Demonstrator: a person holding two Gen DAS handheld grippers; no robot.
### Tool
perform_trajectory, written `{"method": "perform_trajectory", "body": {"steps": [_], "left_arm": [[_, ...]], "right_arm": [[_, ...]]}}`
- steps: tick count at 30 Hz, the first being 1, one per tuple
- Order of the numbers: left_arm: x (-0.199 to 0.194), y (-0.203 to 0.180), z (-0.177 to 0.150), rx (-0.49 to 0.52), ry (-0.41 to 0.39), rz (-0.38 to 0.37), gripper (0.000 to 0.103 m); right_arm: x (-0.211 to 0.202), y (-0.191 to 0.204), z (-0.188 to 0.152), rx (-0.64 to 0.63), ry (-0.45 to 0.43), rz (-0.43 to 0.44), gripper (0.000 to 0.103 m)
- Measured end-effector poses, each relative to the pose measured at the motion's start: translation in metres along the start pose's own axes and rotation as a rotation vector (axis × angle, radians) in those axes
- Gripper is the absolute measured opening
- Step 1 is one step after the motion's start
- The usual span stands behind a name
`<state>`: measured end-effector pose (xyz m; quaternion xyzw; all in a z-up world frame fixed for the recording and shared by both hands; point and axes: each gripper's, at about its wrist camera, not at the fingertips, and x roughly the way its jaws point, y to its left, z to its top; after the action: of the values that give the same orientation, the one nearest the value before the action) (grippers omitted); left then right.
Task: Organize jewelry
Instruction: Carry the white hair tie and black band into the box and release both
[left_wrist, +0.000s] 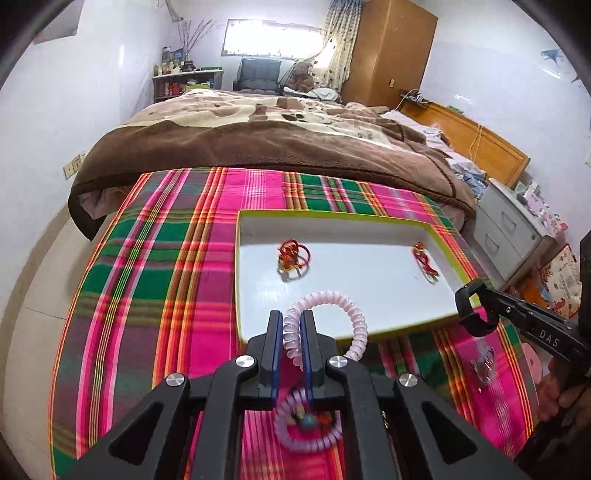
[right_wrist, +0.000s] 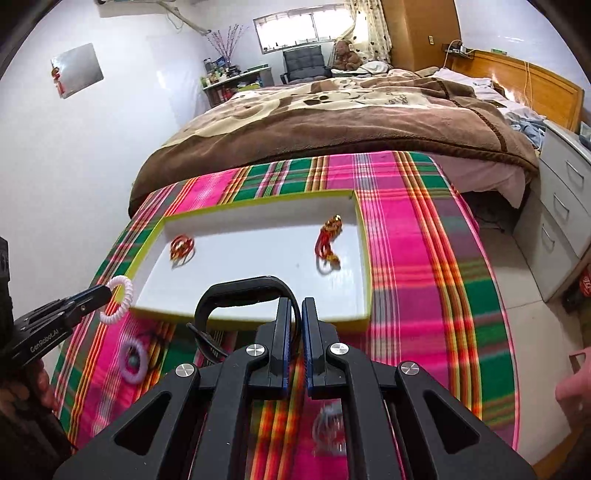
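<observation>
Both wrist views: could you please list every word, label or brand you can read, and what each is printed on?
"DAS": on the right gripper arm, left wrist view.
"GenRobot.AI": on the left gripper arm, right wrist view.
Bottles on the far shelf: labels too small to read.

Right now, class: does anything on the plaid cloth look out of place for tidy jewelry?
Yes. A purple coil and a clear trinket lie loose on the cloth, outside the tray, where two red pieces already sit.

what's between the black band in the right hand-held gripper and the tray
Nothing visible. The black band, held by the right hand-held gripper, hangs at the tray's near rim; only bare tray floor lies beyond.
</observation>
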<state>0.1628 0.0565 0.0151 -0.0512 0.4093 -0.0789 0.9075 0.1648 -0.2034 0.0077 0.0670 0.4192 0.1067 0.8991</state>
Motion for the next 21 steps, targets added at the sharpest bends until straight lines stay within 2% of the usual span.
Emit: {"method": "perform_trajectory", "body": {"steps": [12,21], "left_arm": [[0.053,0.007,0.035,0.003,0.030,0.025,0.009],[0.079,0.007,0.037,0.023,0.066,0.046,0.009]], "right_arm": [[0.057,-0.009,0.046,0.032,0.027,-0.049,0.006],[0.090,-0.009,0.062,0.040,0.062,-0.069,0.006]]}}
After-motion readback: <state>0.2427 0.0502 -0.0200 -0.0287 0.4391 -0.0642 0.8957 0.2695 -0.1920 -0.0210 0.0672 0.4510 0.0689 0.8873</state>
